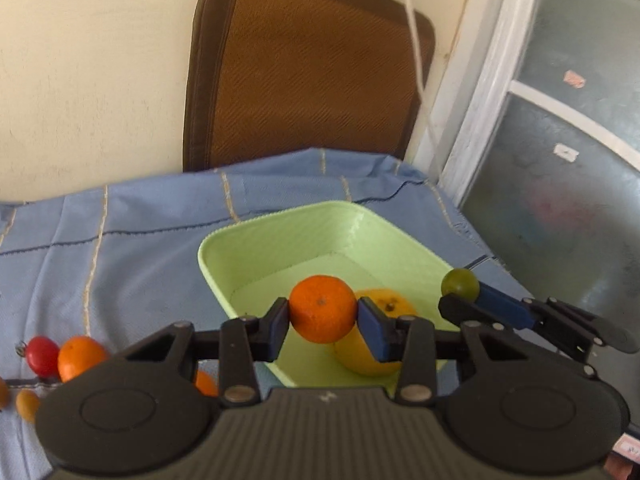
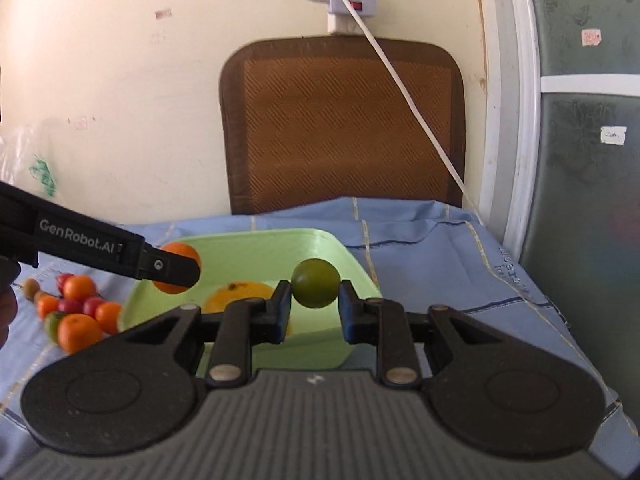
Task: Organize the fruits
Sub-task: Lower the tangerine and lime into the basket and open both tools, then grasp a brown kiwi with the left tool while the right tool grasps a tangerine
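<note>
My left gripper (image 1: 323, 316) is shut on an orange tangerine (image 1: 322, 307) and holds it above the light green tray (image 1: 280, 228). A larger yellow-orange fruit (image 1: 384, 304) lies in the tray behind it. My right gripper (image 2: 316, 300) is shut on a small green fruit (image 2: 316, 282) above the tray's right side (image 2: 344, 256). The right gripper with the green fruit (image 1: 460, 283) also shows at the right of the left wrist view. The left gripper and its tangerine (image 2: 178, 254) show at the left of the right wrist view.
A pile of small tangerines (image 2: 78, 330) and red cherry tomatoes (image 2: 70, 305) lies on the blue cloth (image 2: 440, 248) left of the tray. A brown chair back (image 2: 340, 120) stands behind the table. A white cable (image 2: 400, 88) hangs from a wall power strip.
</note>
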{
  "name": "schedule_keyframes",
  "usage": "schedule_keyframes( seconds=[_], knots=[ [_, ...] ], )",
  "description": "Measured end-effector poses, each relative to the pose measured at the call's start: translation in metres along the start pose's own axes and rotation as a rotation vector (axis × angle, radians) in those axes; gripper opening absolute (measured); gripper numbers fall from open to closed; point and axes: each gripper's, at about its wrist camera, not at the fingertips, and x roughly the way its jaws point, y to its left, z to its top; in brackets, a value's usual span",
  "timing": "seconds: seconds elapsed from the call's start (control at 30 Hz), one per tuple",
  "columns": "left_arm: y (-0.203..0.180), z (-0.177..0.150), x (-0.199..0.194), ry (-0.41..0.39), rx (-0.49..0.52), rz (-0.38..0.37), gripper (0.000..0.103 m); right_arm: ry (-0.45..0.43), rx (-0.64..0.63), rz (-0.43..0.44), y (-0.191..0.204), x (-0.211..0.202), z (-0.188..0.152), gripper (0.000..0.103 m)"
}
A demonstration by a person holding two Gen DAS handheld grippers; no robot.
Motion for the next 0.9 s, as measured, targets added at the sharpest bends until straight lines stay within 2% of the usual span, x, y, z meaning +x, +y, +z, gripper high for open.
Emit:
schedule_keyframes(
  seconds=[0.13, 0.2, 0.3, 0.4, 0.5, 0.57, 0.63, 0.73, 0.8, 0.9],
  knots=[
    [0.001, -0.007, 0.004, -0.006, 0.009, 0.024, 0.043, -0.019, -0.041, -0.022, 0.008, 0.0, -0.007, 0.032],
    [-0.001, -0.007, 0.002, -0.01, 0.021, 0.031, 0.046, -0.027, -0.048, -0.019, 0.009, -0.001, -0.009, 0.042],
    [-0.003, -0.006, -0.004, -0.016, 0.028, 0.036, 0.048, -0.038, -0.035, -0.017, 0.008, -0.002, -0.009, 0.044],
    [0.002, -0.007, -0.033, -0.074, 0.02, 0.016, 0.048, -0.075, 0.013, -0.001, 0.006, -0.013, -0.005, 0.044],
    [0.026, -0.017, -0.078, -0.151, -0.017, 0.015, 0.048, -0.134, 0.047, 0.041, 0.01, -0.03, -0.001, 0.044],
    [0.052, -0.028, -0.106, -0.181, -0.046, 0.061, 0.048, -0.151, 0.063, 0.102, 0.017, -0.039, 0.001, 0.043],
    [0.079, -0.042, -0.127, -0.184, -0.072, 0.144, 0.048, -0.147, 0.063, 0.184, 0.032, -0.046, 0.003, 0.043],
    [0.119, -0.063, -0.146, -0.163, -0.117, 0.254, 0.048, -0.101, 0.029, 0.286, 0.065, -0.047, 0.002, 0.043],
    [0.141, -0.073, -0.152, -0.147, -0.151, 0.292, 0.048, -0.054, -0.01, 0.341, 0.091, -0.042, -0.001, 0.043],
    [0.164, -0.081, -0.152, -0.133, -0.162, 0.316, 0.048, 0.004, -0.11, 0.367, 0.134, -0.033, -0.007, 0.043]
  ],
)
